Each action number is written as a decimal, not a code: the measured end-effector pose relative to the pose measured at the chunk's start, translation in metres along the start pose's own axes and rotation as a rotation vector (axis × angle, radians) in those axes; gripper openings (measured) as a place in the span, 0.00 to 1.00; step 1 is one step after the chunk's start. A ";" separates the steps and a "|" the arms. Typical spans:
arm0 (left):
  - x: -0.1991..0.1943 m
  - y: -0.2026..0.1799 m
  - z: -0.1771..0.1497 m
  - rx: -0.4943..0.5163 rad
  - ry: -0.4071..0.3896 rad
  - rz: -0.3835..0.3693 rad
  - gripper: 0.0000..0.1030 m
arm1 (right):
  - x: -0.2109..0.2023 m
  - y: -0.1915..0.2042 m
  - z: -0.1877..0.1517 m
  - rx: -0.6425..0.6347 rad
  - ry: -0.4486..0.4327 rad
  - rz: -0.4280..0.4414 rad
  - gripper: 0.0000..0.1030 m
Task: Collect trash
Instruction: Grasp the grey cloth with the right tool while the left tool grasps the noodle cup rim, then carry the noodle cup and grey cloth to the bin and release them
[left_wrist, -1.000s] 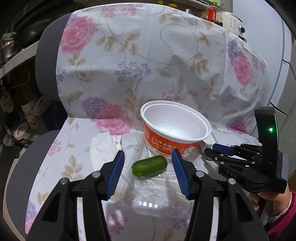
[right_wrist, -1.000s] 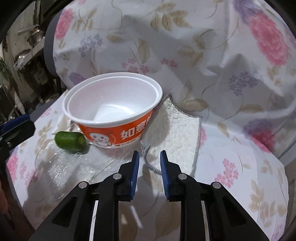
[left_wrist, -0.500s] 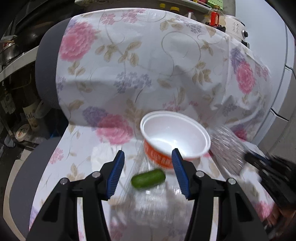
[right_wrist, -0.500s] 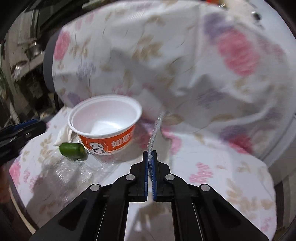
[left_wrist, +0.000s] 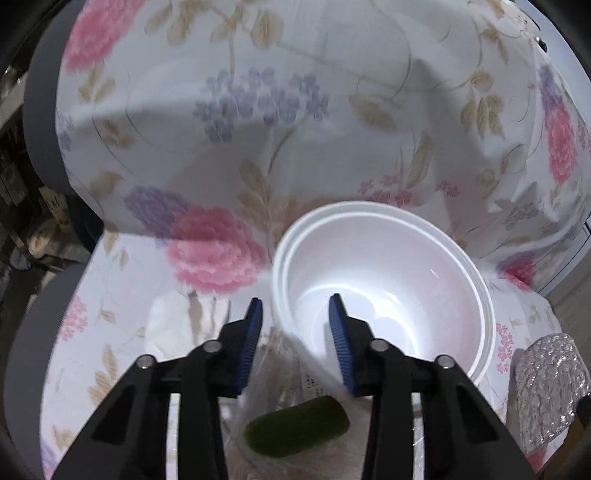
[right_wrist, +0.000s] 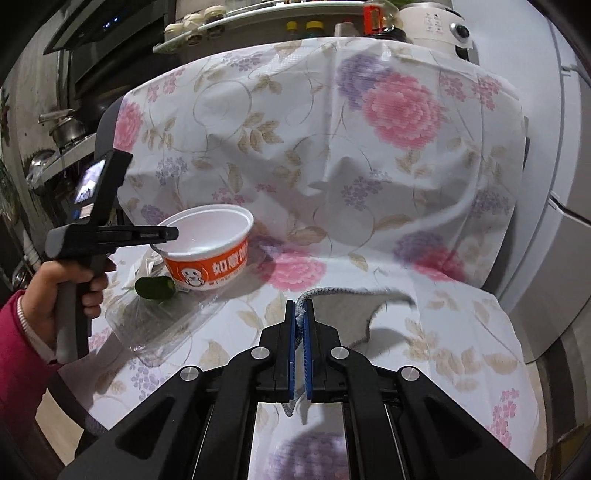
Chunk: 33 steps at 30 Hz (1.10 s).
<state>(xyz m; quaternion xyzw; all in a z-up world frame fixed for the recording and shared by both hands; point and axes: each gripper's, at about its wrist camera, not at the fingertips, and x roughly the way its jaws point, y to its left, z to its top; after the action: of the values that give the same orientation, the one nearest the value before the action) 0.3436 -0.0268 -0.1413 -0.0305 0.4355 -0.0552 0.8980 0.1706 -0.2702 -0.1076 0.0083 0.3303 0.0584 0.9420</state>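
One paper bowl (right_wrist: 207, 251), one green cucumber (right_wrist: 155, 288), one clear plastic tray (right_wrist: 159, 325), one white napkin (left_wrist: 177, 325), one grey cloth (right_wrist: 354, 306), all on the flowered chair seat (right_wrist: 424, 332), near its left side. Left gripper (left_wrist: 295, 325) tilted down, jaws closing around the near bowl rim, pads not yet pressing. Right gripper (right_wrist: 300, 325) pinched tight on the cloth edge, cloth lifted off the seat. Before: cloth flat beside the bowl, left tongs wider over the cucumber.

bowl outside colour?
Orange with white print on the bowl; white inside. Best in right wrist view.
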 end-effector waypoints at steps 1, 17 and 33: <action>0.000 0.001 0.000 -0.007 0.001 -0.011 0.12 | 0.001 -0.001 -0.001 0.003 0.002 0.002 0.04; -0.154 -0.059 -0.056 0.057 -0.272 -0.174 0.04 | -0.078 -0.024 -0.003 0.091 -0.144 -0.051 0.04; -0.175 -0.128 -0.185 0.198 -0.128 -0.329 0.04 | -0.165 -0.067 -0.093 0.204 -0.121 -0.159 0.04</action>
<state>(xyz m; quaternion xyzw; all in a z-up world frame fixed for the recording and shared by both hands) 0.0817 -0.1332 -0.1061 -0.0160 0.3591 -0.2415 0.9014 -0.0085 -0.3578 -0.0816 0.0815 0.2769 -0.0508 0.9561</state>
